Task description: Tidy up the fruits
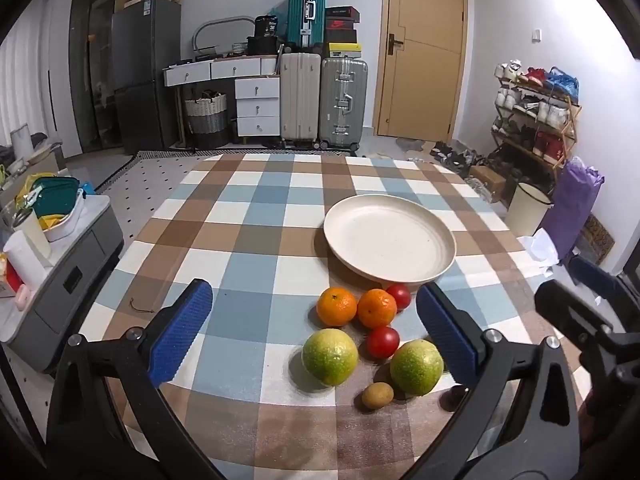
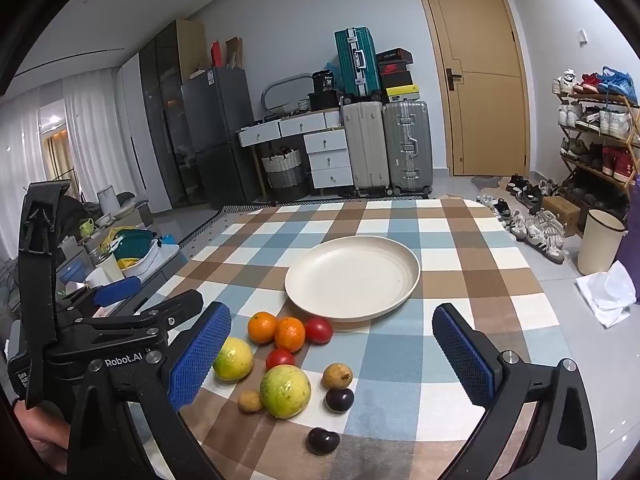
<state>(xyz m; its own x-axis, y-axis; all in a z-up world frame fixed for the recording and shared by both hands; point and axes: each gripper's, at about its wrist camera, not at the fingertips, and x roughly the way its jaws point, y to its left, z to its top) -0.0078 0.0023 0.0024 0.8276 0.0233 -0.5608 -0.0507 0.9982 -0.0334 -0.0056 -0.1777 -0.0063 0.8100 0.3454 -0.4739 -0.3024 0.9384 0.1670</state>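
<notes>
A cream plate (image 1: 390,238) (image 2: 352,276) lies empty on the checked tablecloth (image 1: 248,216). In front of it is a loose cluster of fruit. It holds two oranges (image 1: 336,306) (image 2: 262,327), two red tomatoes (image 1: 383,342) (image 2: 319,330), two green-yellow round fruits (image 1: 330,356) (image 2: 285,391), small brown fruits (image 1: 377,395) (image 2: 337,376) and two dark purple ones (image 2: 339,400). My left gripper (image 1: 311,294) hangs open above the cluster's left part, nothing between its blue pads. My right gripper (image 2: 331,318) is open too, above the cluster's right side and holding nothing.
A grey side cabinet (image 1: 64,280) with containers stands left of the table. A cream bin (image 2: 600,240), white paper (image 2: 608,292) and a shoe rack (image 2: 596,140) are on the right. Suitcases (image 1: 324,100) and a door (image 1: 424,48) are behind.
</notes>
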